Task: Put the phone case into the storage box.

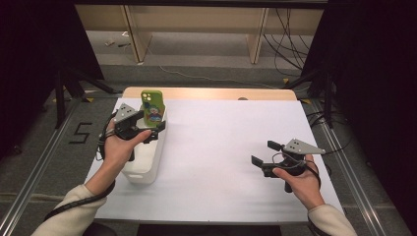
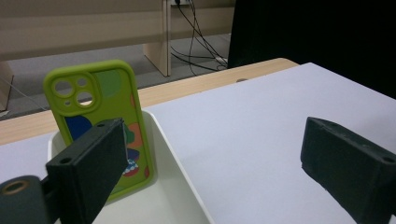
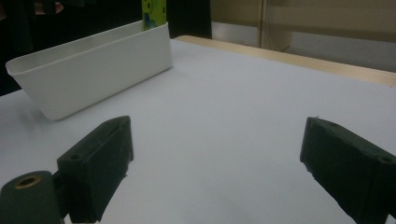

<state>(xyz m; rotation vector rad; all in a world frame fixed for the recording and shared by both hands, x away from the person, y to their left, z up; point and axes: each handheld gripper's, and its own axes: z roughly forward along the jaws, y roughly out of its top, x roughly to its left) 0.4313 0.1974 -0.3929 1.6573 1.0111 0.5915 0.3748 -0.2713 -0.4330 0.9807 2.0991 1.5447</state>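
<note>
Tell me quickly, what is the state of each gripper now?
Left gripper: open, holding nothing, beside the green phone case standing in the white bin.
Right gripper: open, holding nothing, above the white table.

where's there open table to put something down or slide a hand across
The widest bare stretch of the white table lies between the bin and the right gripper, reaching to the far wooden edge. It is crowded at the left edge: the left gripper hangs over the bin, where the phone case stands upright.
</note>
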